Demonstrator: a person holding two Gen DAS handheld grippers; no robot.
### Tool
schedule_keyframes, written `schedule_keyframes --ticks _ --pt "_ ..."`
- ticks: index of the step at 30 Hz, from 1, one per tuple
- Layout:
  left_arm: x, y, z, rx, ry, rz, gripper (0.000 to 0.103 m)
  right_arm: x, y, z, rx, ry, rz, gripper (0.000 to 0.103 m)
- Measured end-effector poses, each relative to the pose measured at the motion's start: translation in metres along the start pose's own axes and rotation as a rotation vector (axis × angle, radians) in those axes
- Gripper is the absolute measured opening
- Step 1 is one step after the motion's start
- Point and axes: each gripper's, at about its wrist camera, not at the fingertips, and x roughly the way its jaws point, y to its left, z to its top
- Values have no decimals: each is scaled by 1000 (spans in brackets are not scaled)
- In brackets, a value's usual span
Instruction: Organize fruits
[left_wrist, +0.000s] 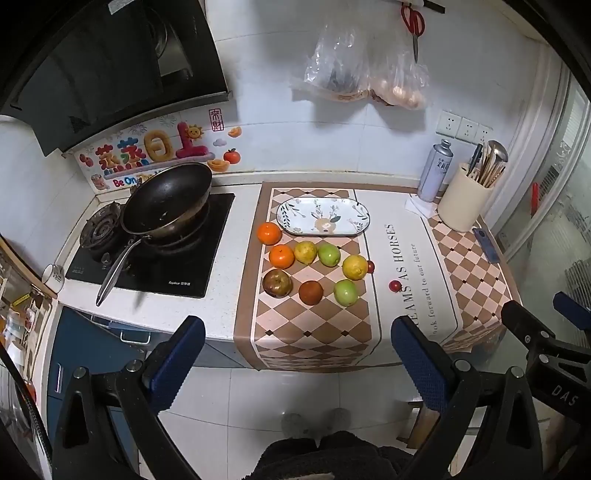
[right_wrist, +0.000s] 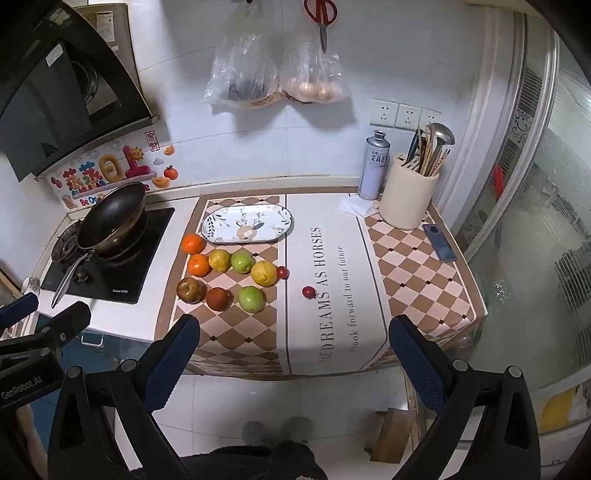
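- The left claw (left_wrist: 295, 354), at the bottom of the left wrist view, stands wide open with nothing between its blue pads, held off the front edge of the counter (left_wrist: 221, 317).
- The right claw (right_wrist: 291, 350), at the bottom of the right wrist view, is likewise spread wide and empty, also short of the counter's front edge.
- A checkered mat (left_wrist: 314, 332) covers the middle of the counter and hangs over its front.
- The fruits lie in a loose cluster on the mat, centre of both frames. The nearest row has a brownish pear (left_wrist: 277, 283), a dark brown fruit (left_wrist: 310, 292) and a green apple (left_wrist: 346, 292).
- Behind these sit an orange (left_wrist: 281, 256), a yellow pear (left_wrist: 305, 252), a second green apple (left_wrist: 329, 254) and a yellow fruit (left_wrist: 355, 267); another orange (left_wrist: 269, 233) lies further back.
- Two small red fruits lie to the right of the cluster, one (left_wrist: 370, 266) touching the yellow fruit, one (left_wrist: 395, 285) apart.
- An oval plate (left_wrist: 354, 221) sits empty beyond the fruits.
- A black pan (left_wrist: 166, 199) rests on the stove (left_wrist: 207, 258) at left.
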Motion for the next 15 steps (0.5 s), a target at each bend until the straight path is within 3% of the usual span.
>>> schedule_keyframes --ticks 15 --pt "-9 -1 4 -11 -10 -3 103 -7 0 5 1 -10 -10 103"
